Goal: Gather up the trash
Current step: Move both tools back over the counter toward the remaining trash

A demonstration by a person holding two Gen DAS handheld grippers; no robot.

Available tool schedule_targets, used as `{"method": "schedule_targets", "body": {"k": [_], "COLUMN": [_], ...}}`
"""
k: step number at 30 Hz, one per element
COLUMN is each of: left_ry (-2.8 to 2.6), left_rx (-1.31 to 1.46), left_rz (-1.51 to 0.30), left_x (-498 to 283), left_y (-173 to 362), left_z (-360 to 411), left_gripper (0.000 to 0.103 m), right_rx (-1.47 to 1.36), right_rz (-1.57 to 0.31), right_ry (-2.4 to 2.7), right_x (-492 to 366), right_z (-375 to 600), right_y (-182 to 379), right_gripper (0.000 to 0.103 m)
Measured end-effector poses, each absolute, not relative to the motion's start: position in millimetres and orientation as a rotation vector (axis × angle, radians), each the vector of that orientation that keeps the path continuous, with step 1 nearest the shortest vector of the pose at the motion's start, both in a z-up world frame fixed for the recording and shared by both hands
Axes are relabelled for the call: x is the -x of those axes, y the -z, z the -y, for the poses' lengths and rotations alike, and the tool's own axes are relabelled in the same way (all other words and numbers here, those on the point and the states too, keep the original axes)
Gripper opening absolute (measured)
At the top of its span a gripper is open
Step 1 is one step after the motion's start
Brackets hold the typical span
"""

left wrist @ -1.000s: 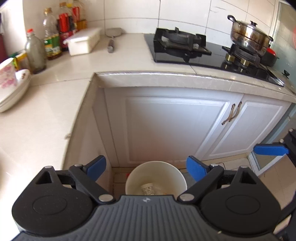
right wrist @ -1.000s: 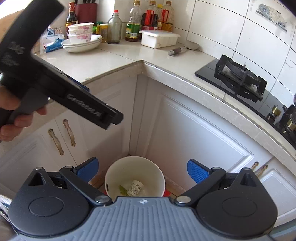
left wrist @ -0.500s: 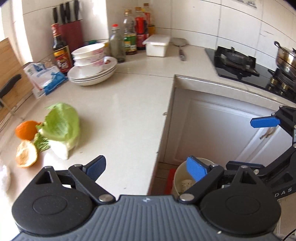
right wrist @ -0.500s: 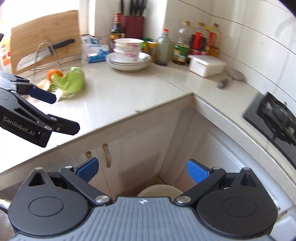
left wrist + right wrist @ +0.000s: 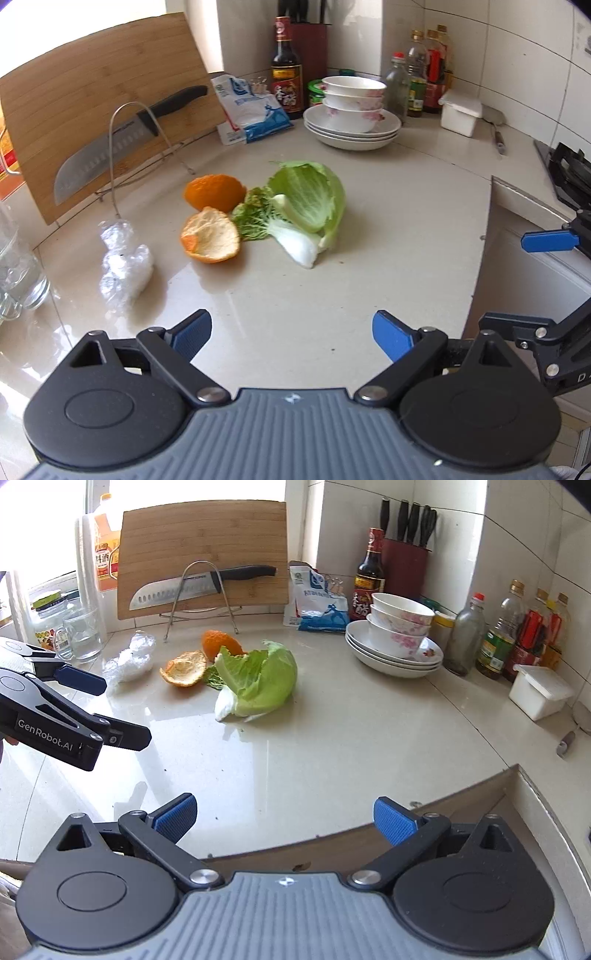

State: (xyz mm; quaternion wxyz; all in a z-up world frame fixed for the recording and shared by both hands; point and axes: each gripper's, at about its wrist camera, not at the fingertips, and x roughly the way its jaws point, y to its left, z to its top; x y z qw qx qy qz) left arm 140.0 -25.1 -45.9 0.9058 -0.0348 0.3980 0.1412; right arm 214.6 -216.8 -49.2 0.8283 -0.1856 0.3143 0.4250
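Note:
On the counter (image 5: 388,229) lie a green cabbage piece (image 5: 310,203), two orange peels (image 5: 210,240) (image 5: 214,190) and a crumpled clear plastic wrap (image 5: 123,264). My left gripper (image 5: 291,336) is open and empty, above the counter a little short of them. My right gripper (image 5: 284,818) is open and empty near the counter's front edge; in its view the cabbage (image 5: 258,679), a peel (image 5: 184,668) and the wrap (image 5: 129,661) lie ahead. The left gripper (image 5: 85,705) shows at its left. The trash bin is out of view.
A knife (image 5: 125,140) rests on a wire rack before a wooden cutting board (image 5: 96,103). Stacked bowls and plates (image 5: 351,114), bottles (image 5: 417,74), a white box (image 5: 460,116) and a bag (image 5: 251,109) stand at the back. A glass (image 5: 14,280) stands left. The stove (image 5: 569,173) is at the right.
Both grippers have swung up and left from over the bin on the floor to face the counter with the scraps. Both stayed open and empty.

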Motion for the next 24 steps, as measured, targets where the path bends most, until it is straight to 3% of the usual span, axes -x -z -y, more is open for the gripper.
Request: {"method": "schedule_targets", "body": {"k": [18,24], "left_ry": [-0.404,-0.416], "left_rx": [0.144,0.168], "left_rz": [-0.832,-0.836], "left_x": [-149.2,-157.0], "left_y": [55.3,59.6], "left_z": [-43.8,-58.0], "left_gripper": [0.094,0.094], "right_rx": [0.432,0.421], "right_rz": [-0.629,-0.623], "right_ry": [-0.931,-0.927], "right_x": [-277.1,-307.0], "right_z": [130.8,104.0], "right_y": [52.8,57.6], "right_gripper": [0.103,0.096]}}
